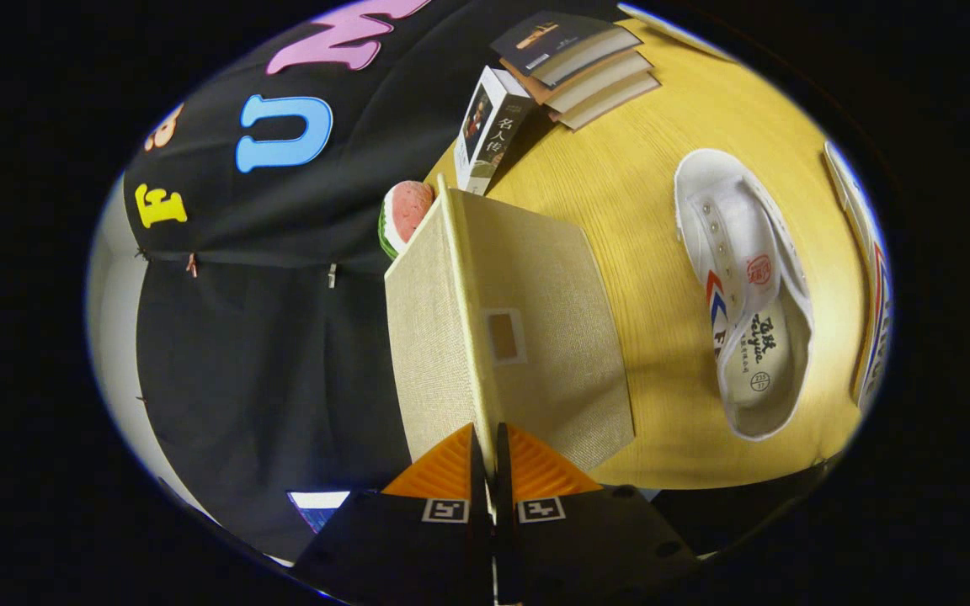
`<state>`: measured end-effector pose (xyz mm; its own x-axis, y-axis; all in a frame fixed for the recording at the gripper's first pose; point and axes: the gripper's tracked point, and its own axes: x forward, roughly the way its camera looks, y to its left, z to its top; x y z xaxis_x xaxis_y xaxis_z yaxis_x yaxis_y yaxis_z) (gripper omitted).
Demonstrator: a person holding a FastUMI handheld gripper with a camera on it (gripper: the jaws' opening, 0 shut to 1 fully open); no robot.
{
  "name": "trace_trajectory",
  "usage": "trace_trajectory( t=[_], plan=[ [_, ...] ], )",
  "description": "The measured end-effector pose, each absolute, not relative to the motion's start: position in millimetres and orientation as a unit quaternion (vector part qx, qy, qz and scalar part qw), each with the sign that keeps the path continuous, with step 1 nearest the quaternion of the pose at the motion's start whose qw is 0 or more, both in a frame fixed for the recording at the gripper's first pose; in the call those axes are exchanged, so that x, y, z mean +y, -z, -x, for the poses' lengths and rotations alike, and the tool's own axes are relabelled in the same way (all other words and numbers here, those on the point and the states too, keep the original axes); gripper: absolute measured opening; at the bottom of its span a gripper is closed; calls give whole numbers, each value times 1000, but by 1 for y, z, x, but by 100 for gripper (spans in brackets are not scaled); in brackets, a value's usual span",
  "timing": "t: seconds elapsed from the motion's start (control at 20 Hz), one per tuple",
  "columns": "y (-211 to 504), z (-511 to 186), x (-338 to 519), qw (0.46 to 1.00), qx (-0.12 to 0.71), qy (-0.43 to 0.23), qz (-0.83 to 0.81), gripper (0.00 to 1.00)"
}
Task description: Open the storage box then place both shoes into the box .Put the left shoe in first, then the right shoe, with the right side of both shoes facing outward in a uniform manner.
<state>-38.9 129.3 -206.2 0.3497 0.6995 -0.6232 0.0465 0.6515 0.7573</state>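
Two fingers of our tongs (492, 459) are clenched on the edge of the beige fabric storage box's lid (485, 337), which stands raised ahead of them. Beyond it we see the yellow wood-grain counter (636, 194), where a white canvas shoe (746, 295) lies near the lid. Farther off sit a stack of books (578, 63), an upright white book (489, 126), and a watermelon-slice toy (405, 215) against the black cloth wall (266, 353).

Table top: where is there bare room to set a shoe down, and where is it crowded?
Bare wood of the table runs between the storage box and the white shoe, up toward the book stack. It is crowded where the upright book and watermelon toy sit by the box. The gripper is shut on the box's lid edge.
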Motion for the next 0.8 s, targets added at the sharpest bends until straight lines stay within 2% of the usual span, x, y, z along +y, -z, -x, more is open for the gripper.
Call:
trace_trajectory(
  t=[0.4,0.8],
  plan=[
    [135,49,175,752,494,-244,-362,5],
    [52,52,297,749,453,-333,-350,6]
  ],
)
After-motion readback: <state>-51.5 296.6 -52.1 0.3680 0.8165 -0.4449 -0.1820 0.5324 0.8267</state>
